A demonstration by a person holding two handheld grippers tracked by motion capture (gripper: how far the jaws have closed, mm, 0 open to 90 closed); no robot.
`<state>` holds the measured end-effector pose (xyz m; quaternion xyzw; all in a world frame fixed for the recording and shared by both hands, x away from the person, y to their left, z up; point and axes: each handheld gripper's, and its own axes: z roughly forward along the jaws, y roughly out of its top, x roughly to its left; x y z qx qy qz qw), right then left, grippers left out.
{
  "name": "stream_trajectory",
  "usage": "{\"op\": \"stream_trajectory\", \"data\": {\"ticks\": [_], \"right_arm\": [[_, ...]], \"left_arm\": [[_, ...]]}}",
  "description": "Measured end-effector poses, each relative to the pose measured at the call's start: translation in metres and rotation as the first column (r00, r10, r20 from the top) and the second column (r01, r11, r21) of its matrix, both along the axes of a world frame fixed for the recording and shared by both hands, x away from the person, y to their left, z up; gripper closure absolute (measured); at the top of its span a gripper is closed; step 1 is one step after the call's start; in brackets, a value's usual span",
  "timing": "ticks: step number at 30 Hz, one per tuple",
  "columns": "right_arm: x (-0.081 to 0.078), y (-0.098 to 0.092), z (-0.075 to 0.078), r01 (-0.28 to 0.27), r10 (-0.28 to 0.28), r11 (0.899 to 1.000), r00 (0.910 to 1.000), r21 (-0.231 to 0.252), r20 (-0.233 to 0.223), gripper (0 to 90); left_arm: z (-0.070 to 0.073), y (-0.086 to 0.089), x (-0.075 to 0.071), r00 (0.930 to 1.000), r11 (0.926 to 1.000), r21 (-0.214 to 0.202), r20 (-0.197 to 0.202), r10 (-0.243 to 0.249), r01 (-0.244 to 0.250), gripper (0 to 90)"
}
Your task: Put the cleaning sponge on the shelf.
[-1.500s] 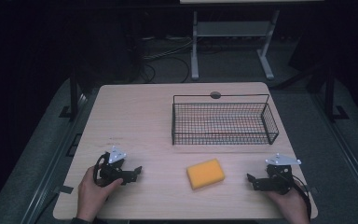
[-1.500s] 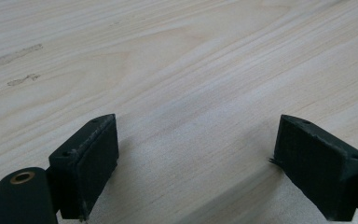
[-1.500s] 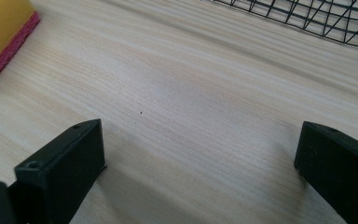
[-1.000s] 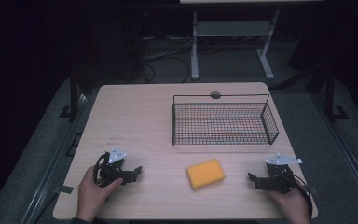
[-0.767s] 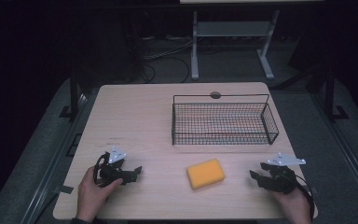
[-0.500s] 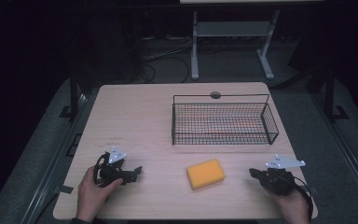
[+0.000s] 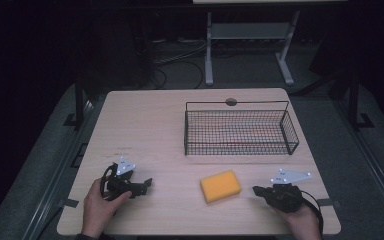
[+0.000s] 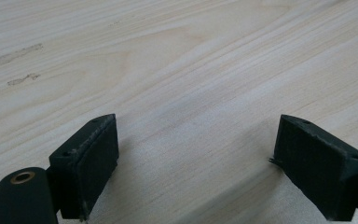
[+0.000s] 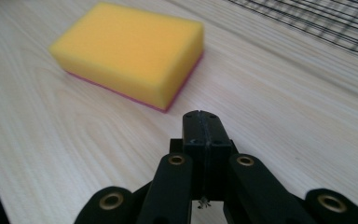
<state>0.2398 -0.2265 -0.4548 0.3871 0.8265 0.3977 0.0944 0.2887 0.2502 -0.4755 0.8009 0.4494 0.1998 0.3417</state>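
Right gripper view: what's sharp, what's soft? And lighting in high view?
Right gripper view: sponge fairly sharp, right gripper linkage at the bottom soft, basket mesh slightly blurred. High view: table evenly lit, surroundings nearly black.

Each black gripper, left gripper (image 7: 145,185) and right gripper (image 7: 258,190), is topped by a grey three-cornered plate; brass rivets are seen at the linkage joints.

The pale wooden table top (image 7: 145,130) looks smooth and matt, with fine grain. Ahead of the right gripper's matt black plastic jaws, the yellow foam sponge (image 9: 130,51) looks soft and finely pored. Beyond it, the black wire-mesh basket (image 7: 240,131) is thin metal.
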Motion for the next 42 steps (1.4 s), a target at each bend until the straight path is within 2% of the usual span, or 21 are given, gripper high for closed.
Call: {"op": "stream_trajectory", "data": {"ticks": [7, 19, 33, 42], "right_arm": [[0.0, 0.017, -0.002, -0.05, 0.05, 0.999, 0.9986, 0.0, -0.014, 89.9], [0.003, 0.032, -0.006, -0.09, 0.089, 0.996, 0.9957, -0.021, -0.026, 89.9], [0.016, 0.038, -0.009, -0.076, 0.074, 0.996, 0.9968, -0.049, -0.03, 89.9], [0.033, 0.044, -0.009, -0.078, 0.076, 0.995, 0.9962, -0.057, -0.043, 89.9]], "left_arm": [[0.0, 0.0, 0.0, 1.0, 1.0, 0.0, 0.0, 0.0, 0.0, 12.9], [0.0, 0.0, 0.0, 1.0, 1.0, -0.001, 0.0, 0.002, -0.002, 12.9], [0.0, 0.0, -0.001, 1.0, 1.0, -0.001, 0.0, 0.002, -0.002, 12.9], [0.0, 0.0, -0.001, 1.0, 1.0, 0.0, 0.001, 0.003, -0.003, 12.9]]}}
